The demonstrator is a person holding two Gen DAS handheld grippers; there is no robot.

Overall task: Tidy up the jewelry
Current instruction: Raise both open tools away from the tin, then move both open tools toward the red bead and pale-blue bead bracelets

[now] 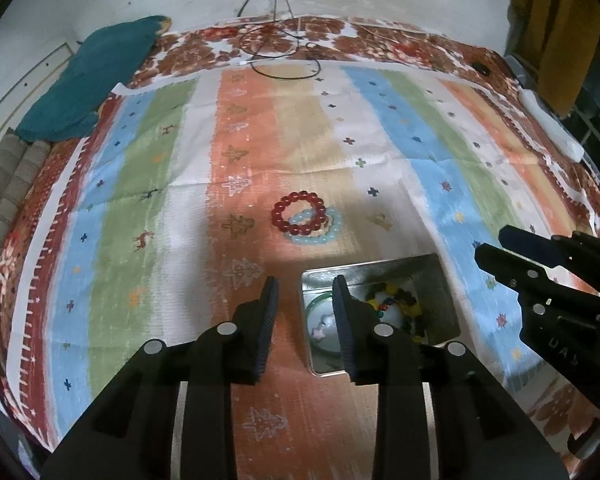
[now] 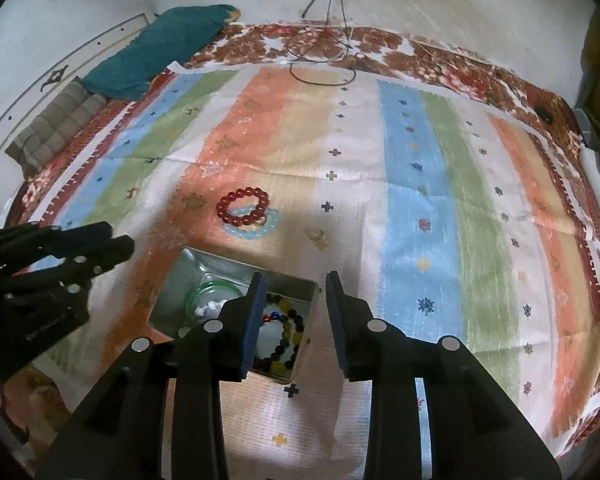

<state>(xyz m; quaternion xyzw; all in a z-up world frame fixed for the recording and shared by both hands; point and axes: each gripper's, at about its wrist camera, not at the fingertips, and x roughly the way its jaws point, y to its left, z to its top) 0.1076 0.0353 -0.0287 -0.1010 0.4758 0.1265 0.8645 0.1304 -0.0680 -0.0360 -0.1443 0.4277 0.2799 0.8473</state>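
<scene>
- I'm holding both tools low over the striped, multicoloured woven cloth (image 2: 428,184), and neither is carrying anything: the left gripper (image 1: 305,284) has its jaws standing apart, and the right gripper (image 2: 295,280) is spread just as wide, with bare cloth showing between the pads.
- The open rectangular silver metal tin (image 2: 188,272) is sitting low centre in both frames, already holding a thin green bangle (image 2: 210,286), a black-and-yellow beaded bracelet (image 2: 288,332) and some white pieces I can't make out.
- Still out on the cloth, above the tin in mid-frame, a dark red round-bead bracelet (image 1: 299,214) is lying overlapped on a pale blue bead bracelet (image 1: 320,236); the two are touching.
- So I'm judging this as the gap between picks: some pieces are stowed, and these two are waiting.
- Next move, as I read it: I'm reaching forward past the tin, lowering one pad inside the red ring and one outside, and closing on the beads alone, so the blue one isn't dragged along.
- The left view is showing the tin's right-hand wall and the right tool coming in from the right edge; its own right pad is hiding part of the tin's contents.
- The right view is giving me the green bangle clear and the dark beads in full, plus the left tool at the left edge.
</scene>
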